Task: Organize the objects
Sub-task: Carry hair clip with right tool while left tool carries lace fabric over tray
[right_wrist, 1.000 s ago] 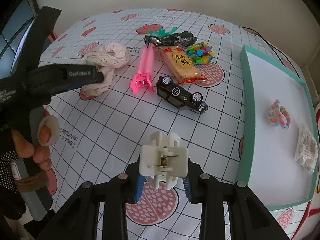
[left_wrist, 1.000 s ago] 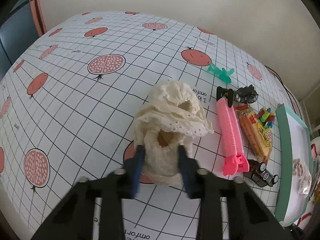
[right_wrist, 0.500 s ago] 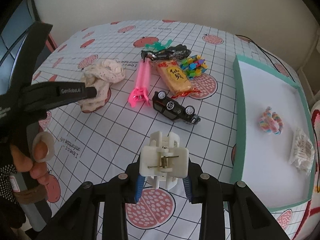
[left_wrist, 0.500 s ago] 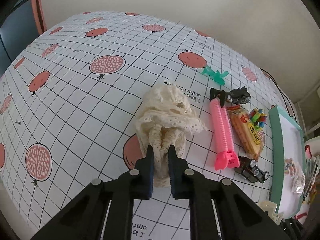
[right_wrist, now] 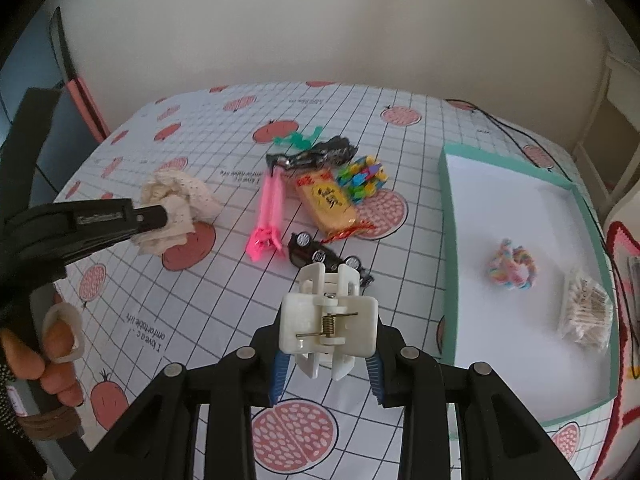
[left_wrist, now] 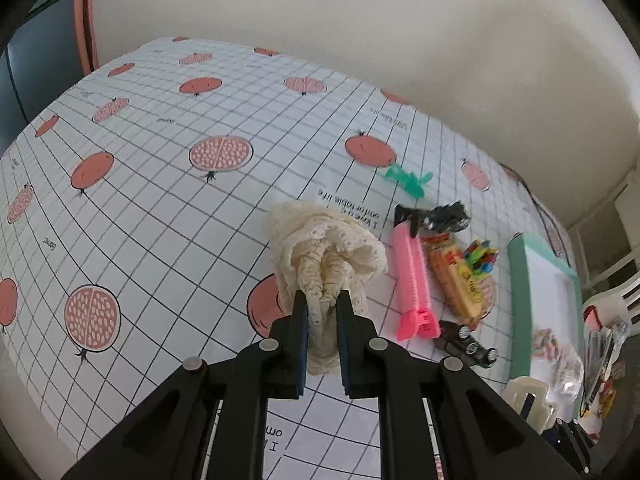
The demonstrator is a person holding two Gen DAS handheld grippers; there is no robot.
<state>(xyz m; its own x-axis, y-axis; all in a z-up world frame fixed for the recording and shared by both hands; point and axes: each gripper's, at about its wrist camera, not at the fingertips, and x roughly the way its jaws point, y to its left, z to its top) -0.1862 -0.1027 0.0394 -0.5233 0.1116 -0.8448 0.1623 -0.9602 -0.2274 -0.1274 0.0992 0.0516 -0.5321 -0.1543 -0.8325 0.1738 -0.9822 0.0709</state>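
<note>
Tongs, two: left [left_wrist: 322, 312] pinches one lace cloth [left_wrist: 324, 248] (cream), right [right_wrist: 326, 364] clamps one clip [right_wrist: 329, 320].

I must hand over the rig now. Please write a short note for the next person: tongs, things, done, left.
Left tongs: shut on the cream lace scrunchie.
Right tongs: shut on the white claw clip, not yet over the tray.
Done: a rainbow scrunchie and a cotton swab pack lie in the teal tray.
Left: both held items, plus pink hair clip, toy car, snack pack.
</note>
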